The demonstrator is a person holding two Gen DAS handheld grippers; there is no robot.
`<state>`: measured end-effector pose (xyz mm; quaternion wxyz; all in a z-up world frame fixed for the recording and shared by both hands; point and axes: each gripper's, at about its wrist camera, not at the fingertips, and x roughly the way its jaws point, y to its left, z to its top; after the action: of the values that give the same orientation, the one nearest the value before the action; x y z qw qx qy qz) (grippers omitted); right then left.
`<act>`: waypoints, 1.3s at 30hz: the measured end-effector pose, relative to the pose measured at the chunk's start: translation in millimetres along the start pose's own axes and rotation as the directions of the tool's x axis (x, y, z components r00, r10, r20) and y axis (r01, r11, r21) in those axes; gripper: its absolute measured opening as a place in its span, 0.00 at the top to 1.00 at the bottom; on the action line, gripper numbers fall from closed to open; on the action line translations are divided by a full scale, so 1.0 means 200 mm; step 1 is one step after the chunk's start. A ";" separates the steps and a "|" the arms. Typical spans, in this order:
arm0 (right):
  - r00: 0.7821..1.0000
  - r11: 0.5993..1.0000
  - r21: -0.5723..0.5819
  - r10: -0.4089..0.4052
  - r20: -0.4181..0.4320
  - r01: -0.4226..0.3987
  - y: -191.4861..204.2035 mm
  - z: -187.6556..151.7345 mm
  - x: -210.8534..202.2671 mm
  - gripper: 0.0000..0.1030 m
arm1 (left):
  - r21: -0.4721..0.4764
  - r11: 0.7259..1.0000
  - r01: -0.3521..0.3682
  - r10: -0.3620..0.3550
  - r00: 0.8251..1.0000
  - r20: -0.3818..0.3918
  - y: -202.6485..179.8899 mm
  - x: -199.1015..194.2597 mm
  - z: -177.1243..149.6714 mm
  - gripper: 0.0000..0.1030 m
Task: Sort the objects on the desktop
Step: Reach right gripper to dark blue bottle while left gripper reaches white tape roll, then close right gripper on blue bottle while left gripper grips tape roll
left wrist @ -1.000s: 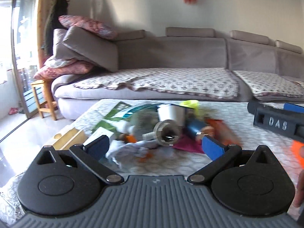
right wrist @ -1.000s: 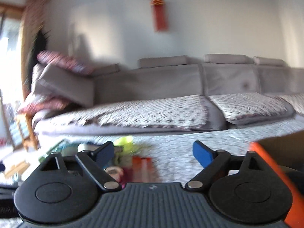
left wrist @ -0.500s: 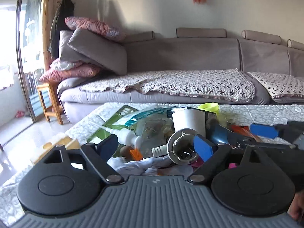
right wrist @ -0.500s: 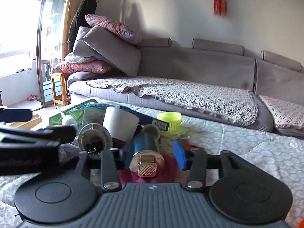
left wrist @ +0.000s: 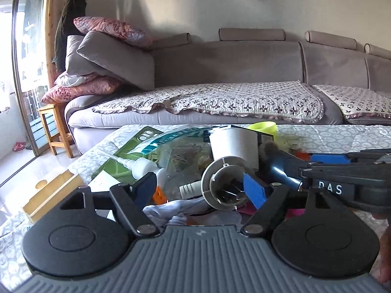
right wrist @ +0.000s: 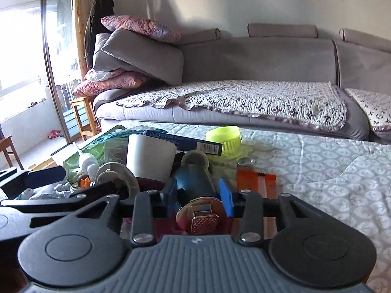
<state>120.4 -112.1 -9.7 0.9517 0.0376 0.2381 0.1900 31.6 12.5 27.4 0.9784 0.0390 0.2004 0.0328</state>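
Blue pads on our right gripper (right wrist: 199, 195) are now pinched onto the dark blue cylinder (right wrist: 195, 180), the one with the shiny metal cap and checkered button facing the camera. 0.5 s ago those pads were spread wide on both sides of it, and 1 s ago that gripper was still swinging in, mostly looking at the sofa. So the change is simple: we closed on item number 1.

Taking the white paper roll (right wrist: 150, 157) as our landmark, the blue cylinder lies just in front of it and slightly to its right, resting on a magenta sheet (right wrist: 168, 227) in the heap. The round grey lamp base (left wrist: 223, 183) sits in front of the roll on the other side, and the lime green cup (right wrist: 223, 138) stands behind the roll, toward the sofa. A white pump bottle (left wrist: 140, 164) lies well off to the roll's left, beside a wooden box (left wrist: 52, 194) at the table edge.

Our left gripper (left wrist: 200, 189) has crept closer to the pile over the last second, but its 2 fingers stay spread apart, holding nothing, with the lamp base sitting between them.

For the sorting job, we reckon the grab looks done and the lift comes next. The cylinder is round and smooth, so it may roll or slip in the pads, and it touches its neighbours, so pulling it out could drag the sheet along.
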 end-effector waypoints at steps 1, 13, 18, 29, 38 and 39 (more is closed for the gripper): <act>1.000 1.000 0.002 -0.001 -0.001 0.001 0.00 0.00 0.00 0.62 | 0.001 1.000 0.003 -0.003 1.000 0.003 0.01 -0.02 0.00 0.23; 1.000 0.999 -0.054 -0.009 -0.030 0.008 0.00 -0.02 0.01 0.52 | 0.047 0.996 0.074 -0.073 0.997 -0.031 -0.02 -0.15 -0.04 0.52; 0.999 0.998 -0.070 0.005 -0.041 -0.008 0.00 -0.03 0.04 0.52 | 0.015 0.998 0.068 -0.067 0.996 -0.064 -0.04 -0.07 0.00 0.64; 0.999 0.998 -0.059 0.009 -0.040 -0.012 -0.01 -0.03 0.04 0.52 | -0.045 0.999 0.023 -0.026 0.998 -0.054 -0.02 0.02 0.04 0.64; 0.999 0.998 -0.058 0.009 -0.046 -0.012 -0.01 -0.04 0.04 0.51 | 0.022 1.000 0.009 -0.008 0.999 -0.053 -0.06 0.05 0.01 0.85; 0.999 0.998 -0.057 0.006 -0.048 -0.009 -0.01 -0.04 0.04 0.49 | 0.026 1.000 0.005 -0.003 0.999 -0.052 -0.07 0.04 0.01 0.85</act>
<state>124.2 -110.1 -20.1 0.9458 0.0065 0.2549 0.2013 40.5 -0.6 24.1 0.9723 0.0503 0.2264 0.0293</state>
